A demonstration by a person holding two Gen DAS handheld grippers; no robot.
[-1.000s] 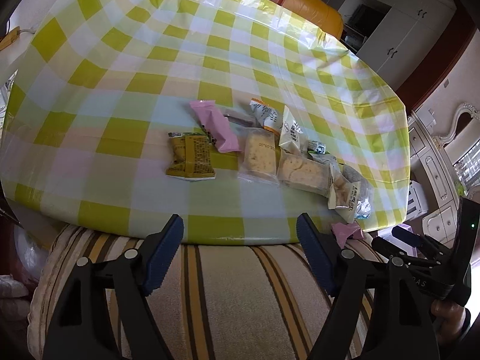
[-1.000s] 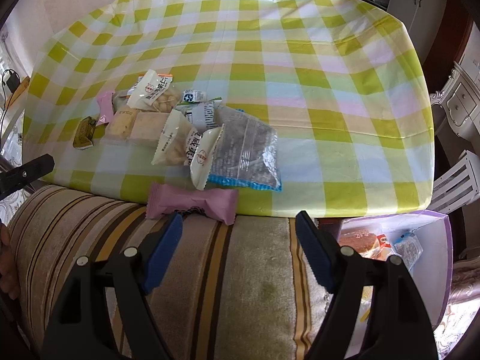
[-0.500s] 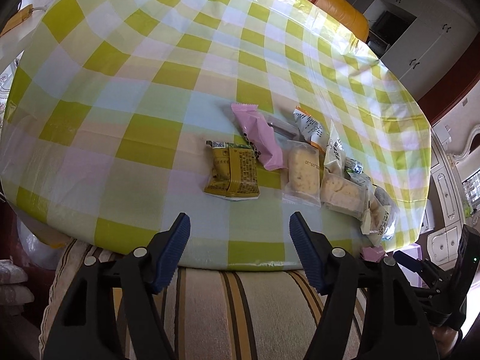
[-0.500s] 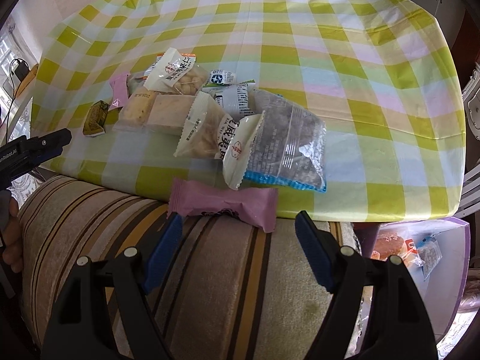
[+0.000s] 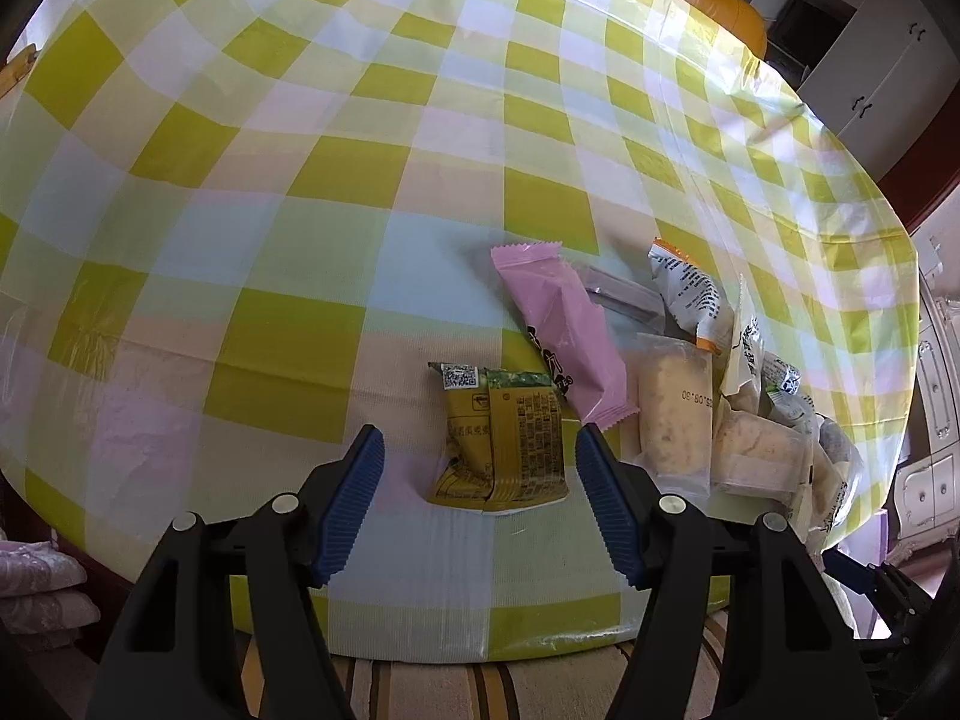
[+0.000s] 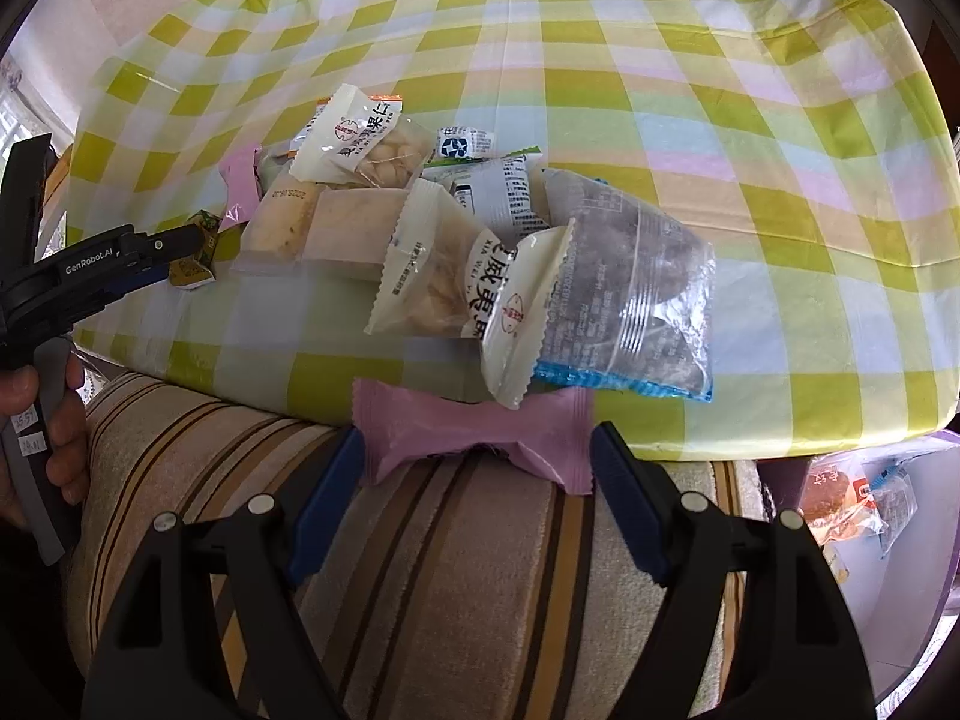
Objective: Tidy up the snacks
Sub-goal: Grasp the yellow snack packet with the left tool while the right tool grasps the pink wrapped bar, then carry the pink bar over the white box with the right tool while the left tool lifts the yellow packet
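A table covered with a glossy cloth checked in yellow-green, white, pale blue and pink fills both views. Its near edge meets a striped beige-and-brown cushion. In the left wrist view an orange seat stands beyond the far edge, with white cabinets behind it at the upper right.

From left to right in that view, a yellow snack packet lies flat on the cloth, then a pink wrapper slanting with its lower end just beside the packet's top corner, then clear packs of pale biscuits and the rest of the snack heap. The left gripper hangs over the near edge with its blue pads apart; the yellow packet shows between them, untouched.

In the right wrist view a hand holds the other tool at the far left. To the right lies the heap, with a clear bag of dark snacks at its right end. A pink candy wrapper sits on the cushion at the table's edge, between the spread pads of the right gripper; whether they touch it cannot be told. A white bin with a purple rim holding a few packets stands at the lower right.

Compared with a second ago, the left gripper is farther over the table and nearer the yellow packet, and its jaws have just been closing. The right gripper is nearer the pink candy, its gap unchanged.
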